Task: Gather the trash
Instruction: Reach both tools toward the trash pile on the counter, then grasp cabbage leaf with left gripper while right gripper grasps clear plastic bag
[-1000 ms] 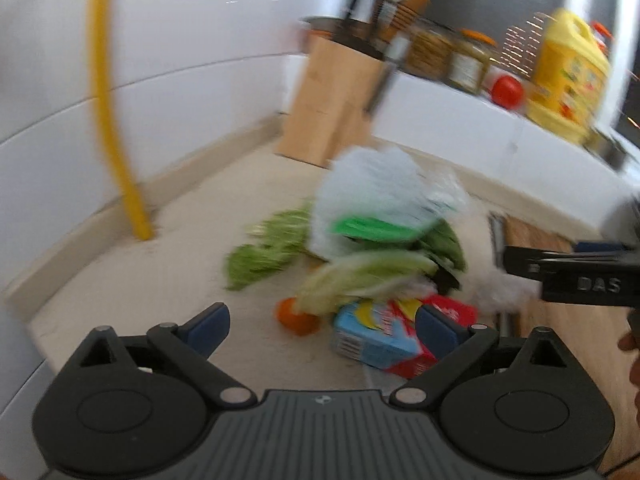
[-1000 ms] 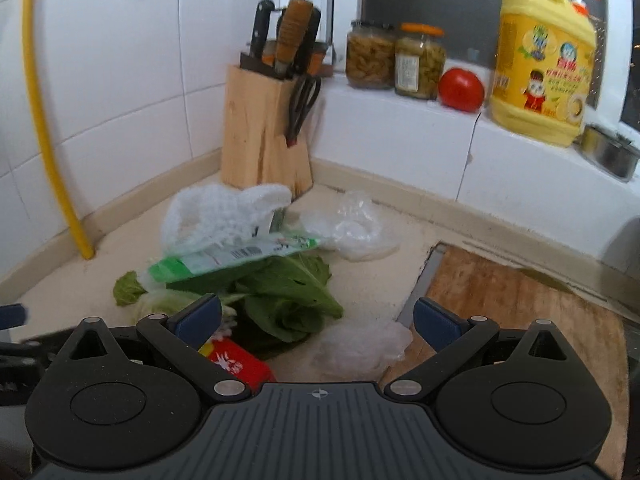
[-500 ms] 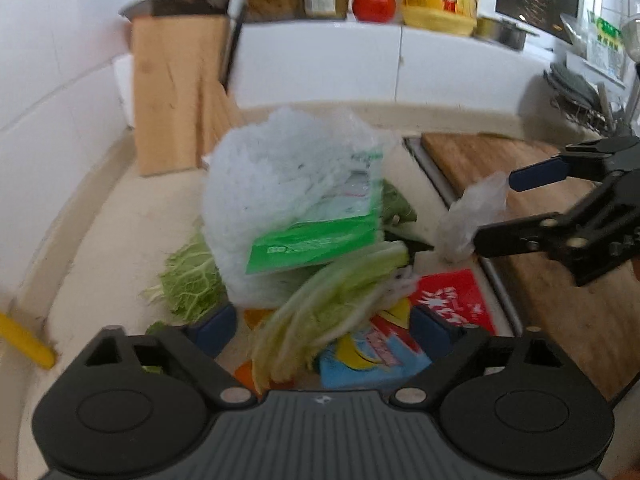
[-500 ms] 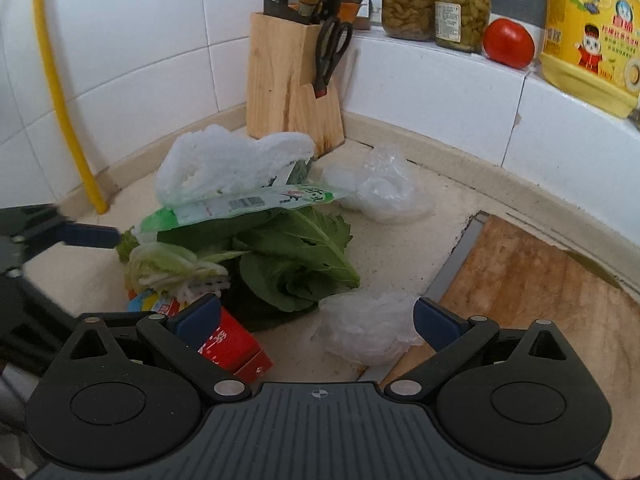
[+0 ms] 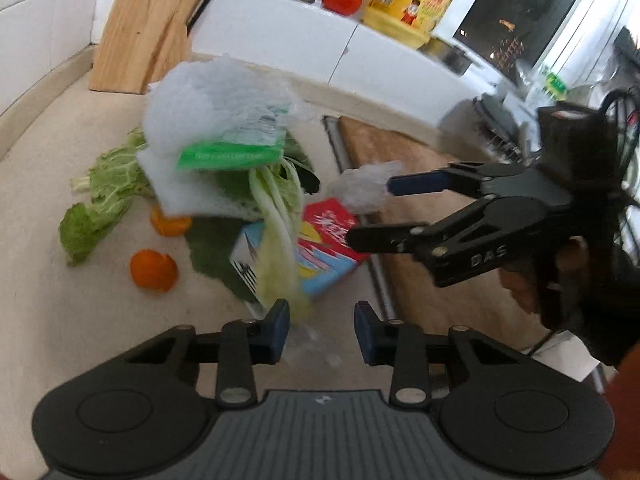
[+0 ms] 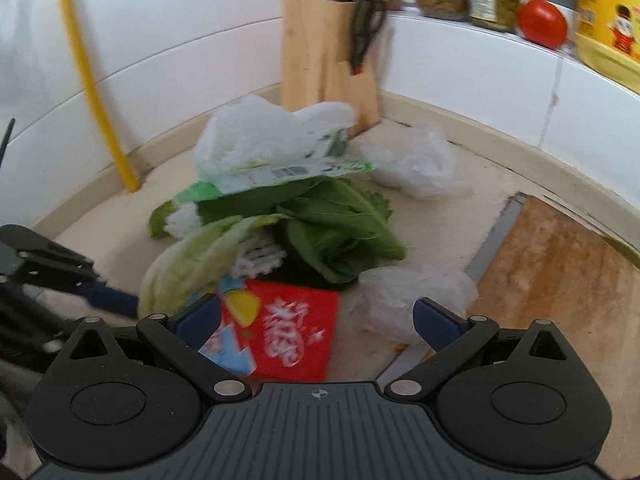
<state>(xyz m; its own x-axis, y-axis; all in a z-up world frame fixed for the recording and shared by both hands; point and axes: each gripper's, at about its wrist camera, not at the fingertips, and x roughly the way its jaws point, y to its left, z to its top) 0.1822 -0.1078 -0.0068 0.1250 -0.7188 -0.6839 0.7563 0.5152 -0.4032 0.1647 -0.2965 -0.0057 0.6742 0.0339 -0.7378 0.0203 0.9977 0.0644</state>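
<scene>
The heap is loose and layered, so a pinch on one leaf could drag the rest and roll the orange pieces (image 5: 153, 270) away.

The left gripper (image 5: 321, 330) stands partly open, seemingly holding nothing, just short of the pale cabbage leaf (image 5: 278, 256) and the red-and-blue carton (image 5: 320, 248).

The right gripper (image 6: 316, 318), wide open and empty, hovers over that carton (image 6: 280, 334), beside a crumpled clear plastic bag (image 6: 408, 298).

Farther off, white foam netting (image 5: 208, 120) tops the greens before the knife block (image 6: 328, 64).

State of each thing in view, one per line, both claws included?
left claw: partly closed, gripping nothing
right claw: open wide, empty
red and blue carton: lying flat, under the leaves
cabbage leaf: limp, draped over the carton
clear plastic bag: crumpled, at the cutting board's edge
orange peels: loose on the counter
knife block: upright
</scene>
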